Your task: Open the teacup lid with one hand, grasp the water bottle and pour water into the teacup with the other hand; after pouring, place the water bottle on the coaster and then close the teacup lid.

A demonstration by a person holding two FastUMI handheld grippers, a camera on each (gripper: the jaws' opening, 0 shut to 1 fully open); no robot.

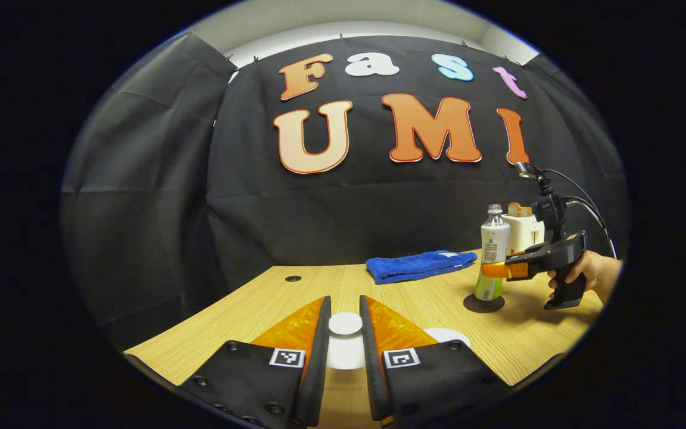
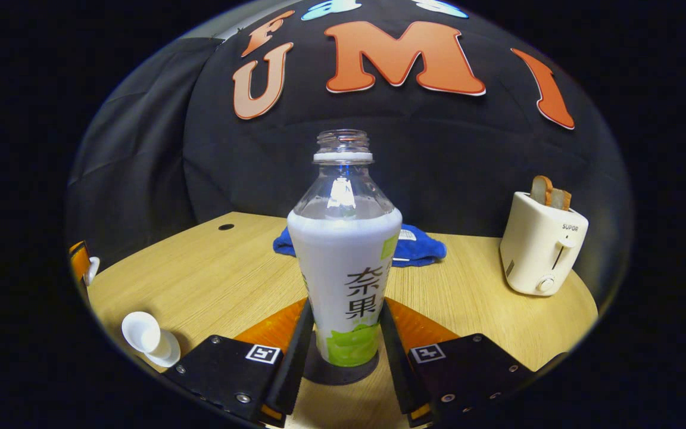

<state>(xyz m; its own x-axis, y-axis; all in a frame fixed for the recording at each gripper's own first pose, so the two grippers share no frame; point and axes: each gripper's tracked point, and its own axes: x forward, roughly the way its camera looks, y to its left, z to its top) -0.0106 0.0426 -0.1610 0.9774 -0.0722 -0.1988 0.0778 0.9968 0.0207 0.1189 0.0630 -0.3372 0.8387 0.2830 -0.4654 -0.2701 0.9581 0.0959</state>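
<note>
Water bottle: upright, uncapped, standing on the dark round coaster toward the right side of the table. Right gripper: fingers flank the bottle's lower body, narrowly spread; whether both press on it I cannot tell. Seen from the left gripper view, the same gripper reaches in at the bottle's lower half, a hand on its grip.

Teacup lid: white knob between the left gripper's fingers, which stand close on either side; contact is not certain. The white lid spreads below the knob. The teacup appears low and left in the right gripper view, white, the cup body hard to separate from its lid.

Hazards, as I judge them: the open neck spills if the bottle is knocked while the fingers draw off; a tall bottle on a small coaster tips easily. A skewed lid could slide off the rim.

Surface: pale wood-grain table, a cable hole near its far edge. Blue towel folded at the back. White toaster with bread slices at the right. Black cloth walls around.
</note>
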